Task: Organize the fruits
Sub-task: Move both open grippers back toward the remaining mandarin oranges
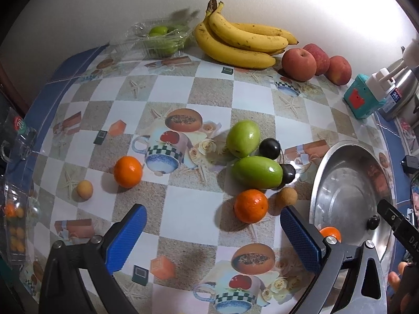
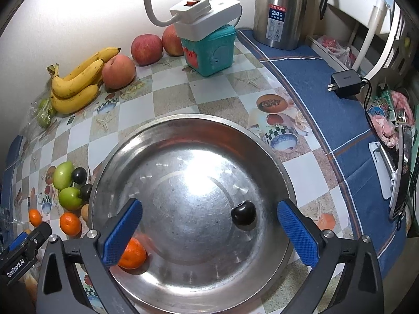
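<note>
We judge the small round orange mandarin (image 1: pixel 251 205) lying just ahead of the left gripper (image 1: pixel 213 231) to be light, firm but bruisable, with a dimpled skin that grips well, so we would take it across its widest middle with gentle pressure; the two glossy green oval fruits (image 1: pixel 256 172) just beyond it look smooth and likely to slip. Both the left gripper and the right gripper (image 2: pixel 209 231) stand with jaws wide apart and empty. The shallow round steel basin (image 2: pixel 162 141) at right already holds one mandarin (image 2: pixel 132 253) and one dark cherry (image 2: pixel 243 213).
</note>
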The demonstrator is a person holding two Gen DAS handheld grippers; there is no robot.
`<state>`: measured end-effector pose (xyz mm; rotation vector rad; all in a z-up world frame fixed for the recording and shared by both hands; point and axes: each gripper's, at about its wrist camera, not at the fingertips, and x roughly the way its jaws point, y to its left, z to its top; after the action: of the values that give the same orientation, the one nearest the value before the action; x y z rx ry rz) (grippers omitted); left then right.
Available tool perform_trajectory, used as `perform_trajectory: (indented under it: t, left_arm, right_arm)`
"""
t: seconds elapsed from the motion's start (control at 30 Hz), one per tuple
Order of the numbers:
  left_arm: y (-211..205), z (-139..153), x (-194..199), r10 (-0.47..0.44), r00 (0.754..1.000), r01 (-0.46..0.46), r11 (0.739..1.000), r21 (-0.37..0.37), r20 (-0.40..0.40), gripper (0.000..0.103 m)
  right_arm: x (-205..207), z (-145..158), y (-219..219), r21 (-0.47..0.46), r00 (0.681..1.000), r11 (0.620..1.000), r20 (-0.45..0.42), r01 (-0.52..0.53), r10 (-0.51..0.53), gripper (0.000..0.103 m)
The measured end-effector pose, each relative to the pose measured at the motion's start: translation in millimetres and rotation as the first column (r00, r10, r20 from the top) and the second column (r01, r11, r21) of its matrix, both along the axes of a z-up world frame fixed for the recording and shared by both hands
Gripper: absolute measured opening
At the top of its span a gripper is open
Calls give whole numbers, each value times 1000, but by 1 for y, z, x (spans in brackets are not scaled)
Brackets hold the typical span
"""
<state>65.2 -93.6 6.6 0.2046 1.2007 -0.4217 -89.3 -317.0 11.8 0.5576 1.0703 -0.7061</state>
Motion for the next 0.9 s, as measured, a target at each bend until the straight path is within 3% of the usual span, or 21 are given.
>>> perform_trajectory:
  t: [0.1,0.23,0.4,0.63,0.9]
  left_arm:
    - [4,3,3,-24,1000,23,1000,14,19,103]
    - [14,7,8,-46,996,39,995,87,80,103]
    - [43,8,25,23,998,-25,999,42,54,103]
    - [67,-1,39,66,997,-70,994,83,50,103]
    - [90,-6,56,113,993,-115,992,58,44,103]
  right_arm:
    - [1,-1,1,-3,1000,1000,-6,-9,9,103]
    - [3,0,4,37,1000,999,26,-9,8,103]
    - [9,4,13,65,998,997,54,-30,26,103]
    - [29,12,39,65,992,992,74,-106,101,103]
    - [64,25,83,43,969,973,111,-229,223,103]
